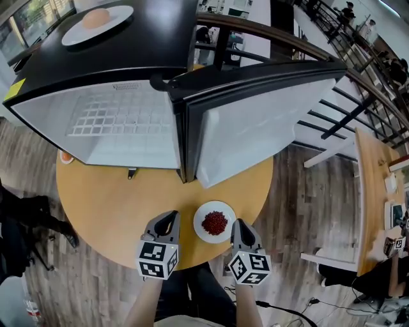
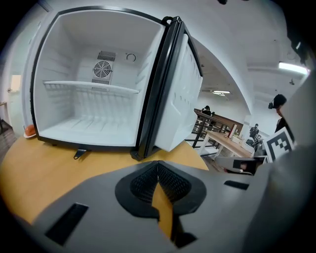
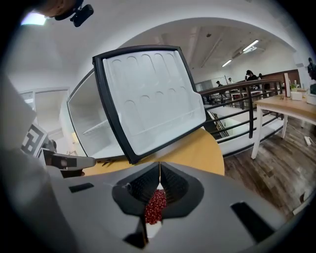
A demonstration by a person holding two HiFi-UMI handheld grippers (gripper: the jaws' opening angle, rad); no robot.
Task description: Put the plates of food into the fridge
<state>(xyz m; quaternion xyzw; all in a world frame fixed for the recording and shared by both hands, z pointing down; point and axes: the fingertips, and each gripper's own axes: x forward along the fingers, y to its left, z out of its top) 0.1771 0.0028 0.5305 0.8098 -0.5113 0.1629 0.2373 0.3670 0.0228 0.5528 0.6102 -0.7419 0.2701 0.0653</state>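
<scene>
The plate of red food (image 1: 215,222) sits at the bench's (image 1: 108,211) near edge, in front of the empty fridge (image 1: 128,121), whose door stands wide to receive it. The left tool (image 1: 167,223) and right tool (image 1: 239,225) flank it, both closed on nothing, probably readying a lift.

A round wooden table (image 1: 108,217) stands on a worn grey-brown plank floor (image 1: 300,211) in an open hall with white walls, close to a black railing (image 3: 251,113) topped by a curved wooden handrail. A long light-wood desk (image 1: 369,191) on white legs runs along the right side. Strip lights (image 3: 252,45) glow on the white ceiling, and windows (image 1: 38,16) show at the far left.
</scene>
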